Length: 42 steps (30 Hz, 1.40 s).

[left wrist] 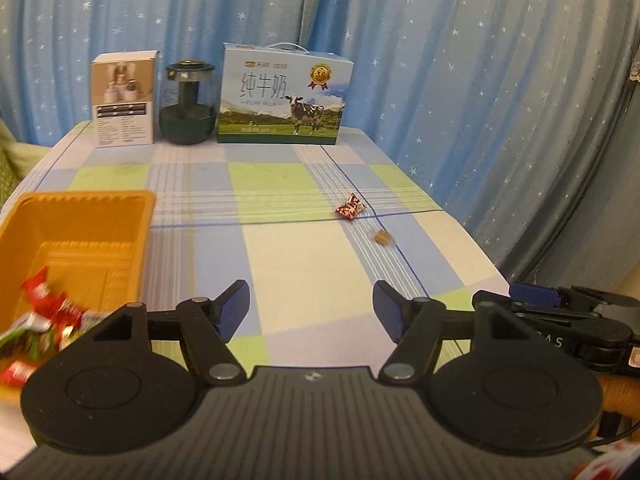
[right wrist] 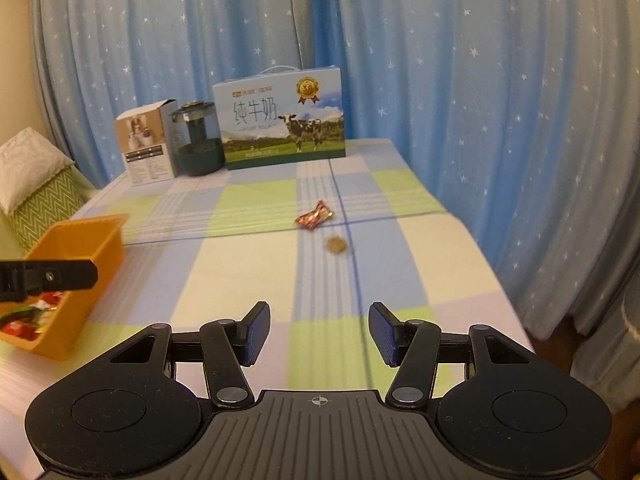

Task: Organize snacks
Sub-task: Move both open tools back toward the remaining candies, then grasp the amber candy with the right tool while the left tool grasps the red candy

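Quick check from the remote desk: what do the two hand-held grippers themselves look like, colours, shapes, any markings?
Both match: the left hand-held gripper and right hand-held gripper have matte black bodies with two round discs, a ribbed centre plate, black linkage bars with silver pivot pins, and ridged blue finger pads. The right one's plate bears a small crosshair mark. In the left wrist view, the right one's side shows pale lettering, partly legible.

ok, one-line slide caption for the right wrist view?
Open right gripper faces red-wrapped candy and small brown candy on checked tablecloth; orange tray at left.
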### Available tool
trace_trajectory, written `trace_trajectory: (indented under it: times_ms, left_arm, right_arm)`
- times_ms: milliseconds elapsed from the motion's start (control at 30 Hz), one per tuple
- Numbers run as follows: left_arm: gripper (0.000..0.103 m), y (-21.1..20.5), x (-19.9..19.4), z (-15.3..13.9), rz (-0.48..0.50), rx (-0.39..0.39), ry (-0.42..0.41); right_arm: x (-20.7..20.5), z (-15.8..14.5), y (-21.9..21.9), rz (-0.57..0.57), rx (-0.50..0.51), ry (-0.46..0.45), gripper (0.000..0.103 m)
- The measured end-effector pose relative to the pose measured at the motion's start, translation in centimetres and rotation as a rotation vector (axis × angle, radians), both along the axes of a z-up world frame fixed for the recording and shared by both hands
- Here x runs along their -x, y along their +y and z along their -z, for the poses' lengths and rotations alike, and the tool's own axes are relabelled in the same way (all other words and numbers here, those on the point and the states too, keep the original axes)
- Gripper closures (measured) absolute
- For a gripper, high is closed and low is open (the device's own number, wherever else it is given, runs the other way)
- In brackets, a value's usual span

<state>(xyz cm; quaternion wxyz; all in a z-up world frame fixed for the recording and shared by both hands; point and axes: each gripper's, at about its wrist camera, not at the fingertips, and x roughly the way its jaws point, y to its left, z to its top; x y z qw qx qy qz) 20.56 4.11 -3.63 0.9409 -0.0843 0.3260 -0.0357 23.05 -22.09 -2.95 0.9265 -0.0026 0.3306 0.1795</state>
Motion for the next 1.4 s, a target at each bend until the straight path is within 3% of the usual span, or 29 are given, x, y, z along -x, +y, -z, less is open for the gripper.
trace_trajectory:
  times_ms: [433, 833, 933, 1133, 1167, 1400]
  left_arm:
    - [0.034, -1.4, -10.9, 5.0, 0.043, -0.039, 0.034]
    - [0.034, -1.2, -16.2, 7.9, 0.054, -0.030, 0.062]
    - [0.034, -1.4, -17.1, 8.5, 0.063, -0.037, 0.065]
    - [0.034, -2.2, -18.5, 9.2, 0.083, -0.050, 0.069]
    - [0.034, -2.3, -18.9, 9.3, 0.088, -0.053, 0.069]
    - [0.035, -4.1, -21.5, 10.4, 0.164, -0.071, 0.052]
  right_arm:
    - [-11.2, 5.6, 0.6, -0.062, 0.031, 0.009, 0.048]
    - [-18.2, 9.2, 3.1, -0.192, 0.052, -0.035, 0.049]
    - [-19.2, 10.2, 3.6, -0.210, 0.073, -0.018, 0.066]
    - [-19.6, 11.1, 3.8, -0.228, 0.083, -0.002, 0.075]
    - [-19.5, 11.0, 3.7, -0.225, 0.082, 0.002, 0.082]
    - [-19.8, 9.0, 1.6, -0.069, -0.012, -0.011, 0.083]
